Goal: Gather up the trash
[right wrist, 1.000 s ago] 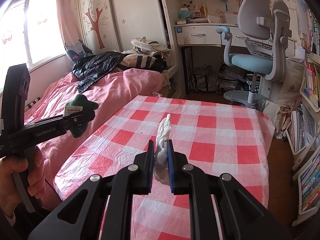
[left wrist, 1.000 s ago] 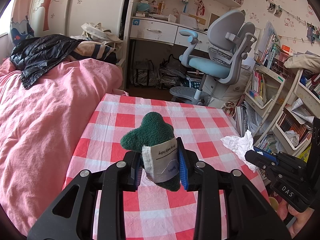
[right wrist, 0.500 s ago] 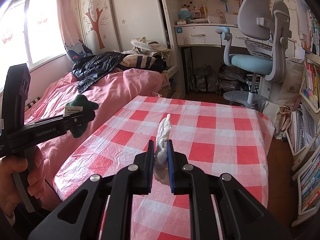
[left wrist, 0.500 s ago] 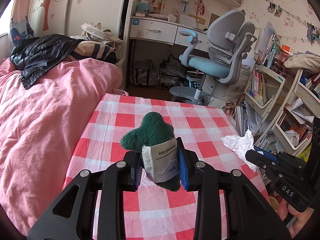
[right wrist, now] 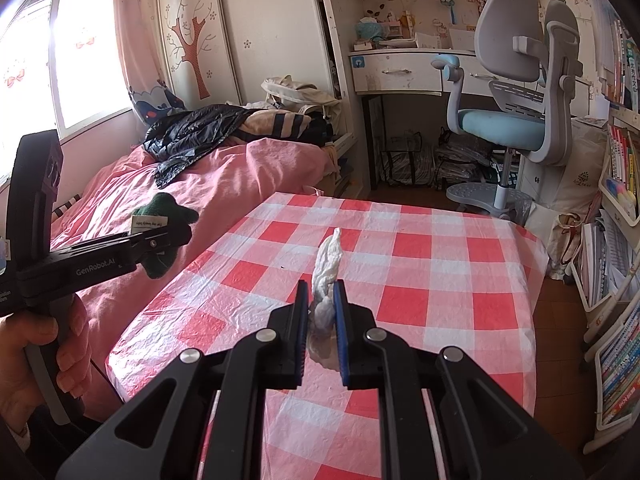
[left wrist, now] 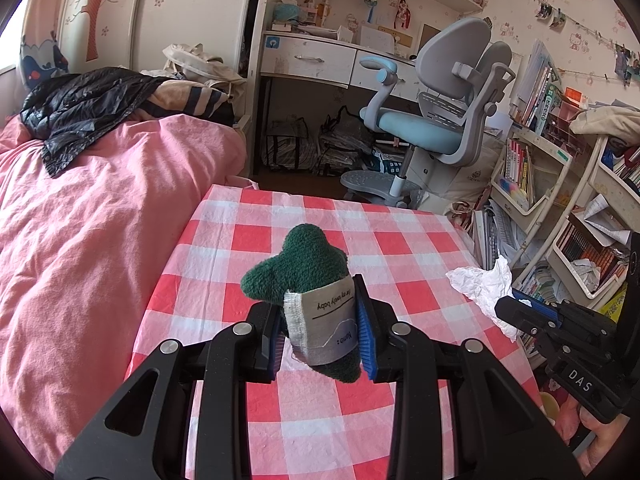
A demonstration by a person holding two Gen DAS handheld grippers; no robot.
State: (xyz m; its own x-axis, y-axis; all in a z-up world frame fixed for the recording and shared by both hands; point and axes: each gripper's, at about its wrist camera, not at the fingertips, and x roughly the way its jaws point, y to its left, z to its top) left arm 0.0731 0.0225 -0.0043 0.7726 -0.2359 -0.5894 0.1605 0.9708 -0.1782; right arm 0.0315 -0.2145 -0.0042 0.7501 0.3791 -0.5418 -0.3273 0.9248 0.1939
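While both grippers hang above the table [left wrist: 248, 240] with its red-and-white checked cloth, each has something clamped between its fingers. The left gripper [left wrist: 320, 334] has its blue-padded fingers [left wrist: 364, 336] pressed against a dark green plush toy [left wrist: 300, 268], gripping it across a grey fabric label [left wrist: 324, 328] with printed text; the toy's rounded lobes stick up and forward past the fingertips, clear of the cloth. From the right wrist view that toy [right wrist: 160, 212] shows over the table's left edge, with the pink bed [right wrist: 224, 184] behind it, and a hand [right wrist: 52, 356] wraps the gripper's black handle. The right gripper [right wrist: 322, 308] has its fingers closed tight on a crumpled white tissue [right wrist: 328, 264], whose twisted end stands upright above the fingertips while a wad bulges beneath them. In the left wrist view the same tissue [left wrist: 484, 284] is near the table's right edge. Beyond the table's far end stands a grey-and-blue desk chair [left wrist: 436, 120].
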